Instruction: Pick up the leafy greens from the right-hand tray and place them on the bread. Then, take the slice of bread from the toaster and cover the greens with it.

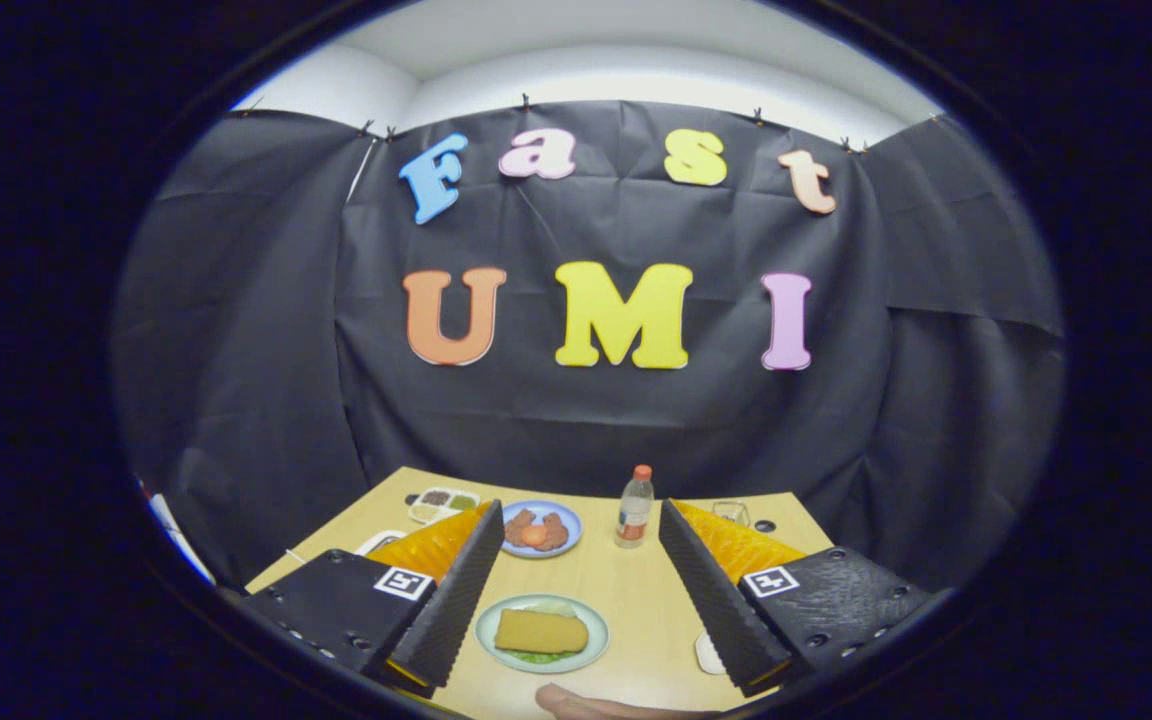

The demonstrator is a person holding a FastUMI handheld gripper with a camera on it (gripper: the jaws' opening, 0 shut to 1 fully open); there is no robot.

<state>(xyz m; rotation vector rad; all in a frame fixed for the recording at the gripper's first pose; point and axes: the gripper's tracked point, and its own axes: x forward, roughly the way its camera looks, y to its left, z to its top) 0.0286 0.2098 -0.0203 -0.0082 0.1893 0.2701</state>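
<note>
Gripper (576,590) wide open, empty, above plate (591,648). Bread (541,631) already covers greens (536,657); soft, light — pinch its edges gently.

I am working in a staged recording booth, not a real kitchen: black cloth (576,420) is hanging clipped as walls around a small wooden bench (636,600). Mock meal props are sitting on it: a plate with bread over greens (541,632) between my open tongs (581,590), a blue plate (541,528) at twelve o'clock, a bottle (635,507) at one.
</note>
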